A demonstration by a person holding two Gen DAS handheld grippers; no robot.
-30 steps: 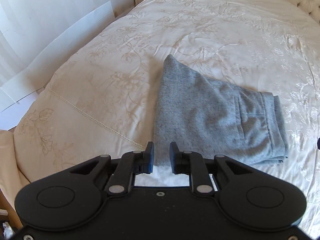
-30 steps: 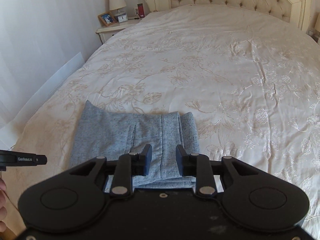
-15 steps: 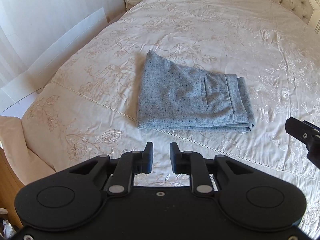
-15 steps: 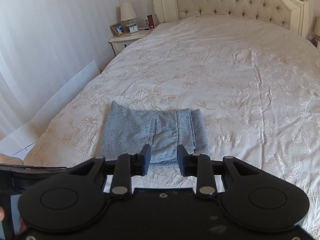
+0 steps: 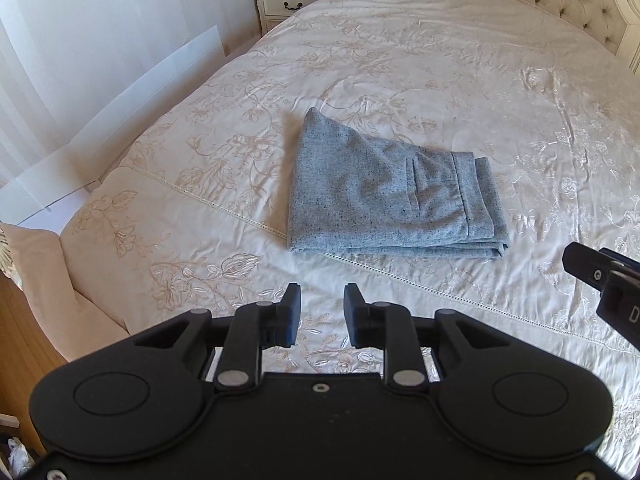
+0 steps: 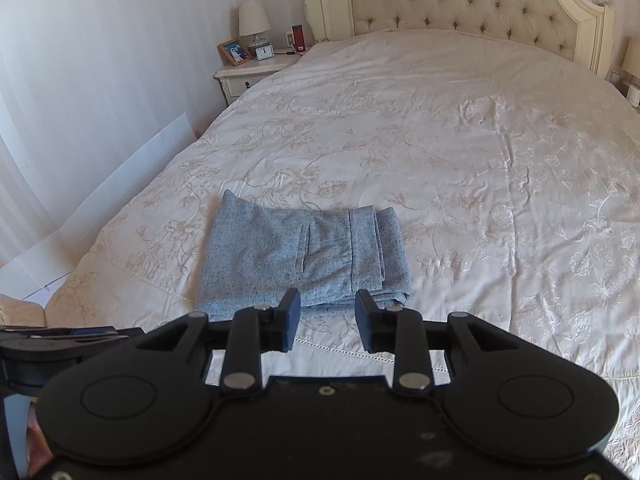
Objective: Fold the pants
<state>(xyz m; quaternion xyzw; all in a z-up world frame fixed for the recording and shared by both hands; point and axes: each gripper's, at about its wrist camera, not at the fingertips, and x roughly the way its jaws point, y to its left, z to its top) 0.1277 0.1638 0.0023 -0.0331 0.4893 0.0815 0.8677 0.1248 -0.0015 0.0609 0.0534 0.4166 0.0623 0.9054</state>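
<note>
The grey speckled pants lie folded into a compact stack on the cream bedspread, waistband edge to the right. They show again in the right wrist view as the pants. My left gripper hovers short of the stack, its jaws opening with nothing between them. My right gripper hangs just short of the stack's near edge, jaws apart and empty. The right gripper's black body pokes in at the left wrist view's right edge.
A white nightstand with a lamp, photo frame and clock stands at the bed's far left. The tufted headboard closes the far end. A white panel leans along the left wall. The bed's near edge drops off at left.
Both grippers have pulled back and up from the folded pants, which now lie farther ahead. Both pairs of jaws have widened slightly.
</note>
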